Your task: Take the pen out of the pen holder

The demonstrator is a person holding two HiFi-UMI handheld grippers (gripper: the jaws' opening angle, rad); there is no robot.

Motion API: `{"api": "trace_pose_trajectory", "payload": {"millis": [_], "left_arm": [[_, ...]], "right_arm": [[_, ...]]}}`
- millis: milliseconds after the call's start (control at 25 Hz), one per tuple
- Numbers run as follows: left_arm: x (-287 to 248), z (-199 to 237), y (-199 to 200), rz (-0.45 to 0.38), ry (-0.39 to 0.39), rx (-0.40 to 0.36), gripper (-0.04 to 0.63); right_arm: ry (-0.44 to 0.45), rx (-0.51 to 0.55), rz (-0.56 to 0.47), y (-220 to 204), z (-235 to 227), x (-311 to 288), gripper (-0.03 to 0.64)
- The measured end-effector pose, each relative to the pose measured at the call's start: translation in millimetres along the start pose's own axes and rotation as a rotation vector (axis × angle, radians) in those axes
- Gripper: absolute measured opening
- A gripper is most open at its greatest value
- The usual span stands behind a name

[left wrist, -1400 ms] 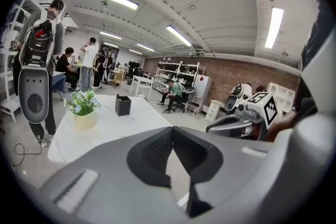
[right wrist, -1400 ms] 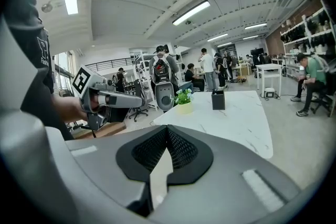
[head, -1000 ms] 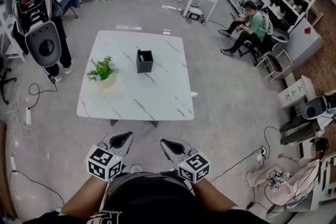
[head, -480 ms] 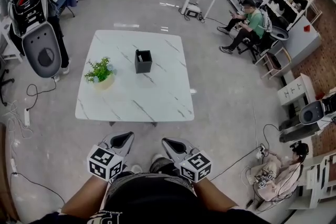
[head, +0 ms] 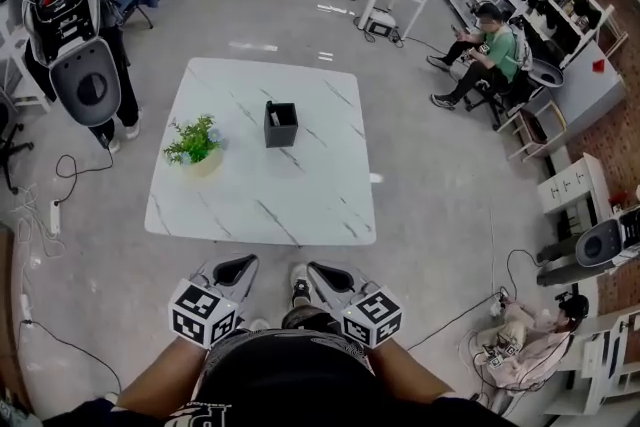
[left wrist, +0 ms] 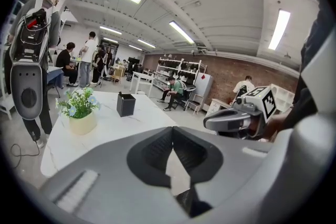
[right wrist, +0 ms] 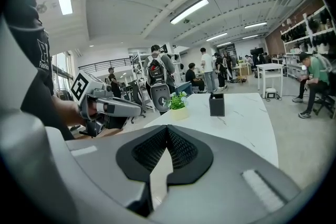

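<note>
From my remote seat, the biggest thing in view is the grey workshop floor, with people seated and standing round its edges. In the middle stands the white marbled tabletop, well ahead of both tongs and touched by neither.

The left tongs and the right tongs hang side by side low in the head view, close to my operator's body and short of the tabletop's near edge. Each gripper view looks straight along its own pair: the left jaws meet at their tips with only bare tabletop showing past the dark ribbed pads, and the right jaws likewise meet at the tips. Both are closed on nothing.

On the tabletop's left part sits a small potted plant in a pale pot. Near it, toward the middle and farther edge, stands the black square pen holder, upright and apart from the plant. The pen is inside the holder; only its end pokes just above the rim at one corner.
</note>
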State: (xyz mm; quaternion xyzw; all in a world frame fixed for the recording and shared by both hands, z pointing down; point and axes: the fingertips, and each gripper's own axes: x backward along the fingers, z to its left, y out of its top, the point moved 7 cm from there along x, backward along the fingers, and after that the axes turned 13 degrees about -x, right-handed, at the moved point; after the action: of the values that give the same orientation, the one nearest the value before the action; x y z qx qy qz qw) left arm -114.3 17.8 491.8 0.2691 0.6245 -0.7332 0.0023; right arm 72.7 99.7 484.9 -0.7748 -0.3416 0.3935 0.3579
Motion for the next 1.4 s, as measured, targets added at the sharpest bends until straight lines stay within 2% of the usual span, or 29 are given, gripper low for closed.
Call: {"api": "trace_pose_trajectory", "payload": {"millis": [280,800,1120,1400], "left_arm": [[-37,23,31,-0.014,0.042,-0.006,0.057],[-107,57,72,-0.02,0.148,0.037,0.057],[-128,67,88,-0.018,0.254,0.058,0.057],[-131,76,86,0.009,0.284,0.089,0.057]], "right_arm": [[0.043,0.023,-0.002,39,-38,-24,0.0],[0.13,0.051,0.027,102,-119,-58,0.0],[0.206,0.075,0.057,127,-154,-79,0.0],[0.234,0.079,0.05,142,-163,-93,0.0]]}}
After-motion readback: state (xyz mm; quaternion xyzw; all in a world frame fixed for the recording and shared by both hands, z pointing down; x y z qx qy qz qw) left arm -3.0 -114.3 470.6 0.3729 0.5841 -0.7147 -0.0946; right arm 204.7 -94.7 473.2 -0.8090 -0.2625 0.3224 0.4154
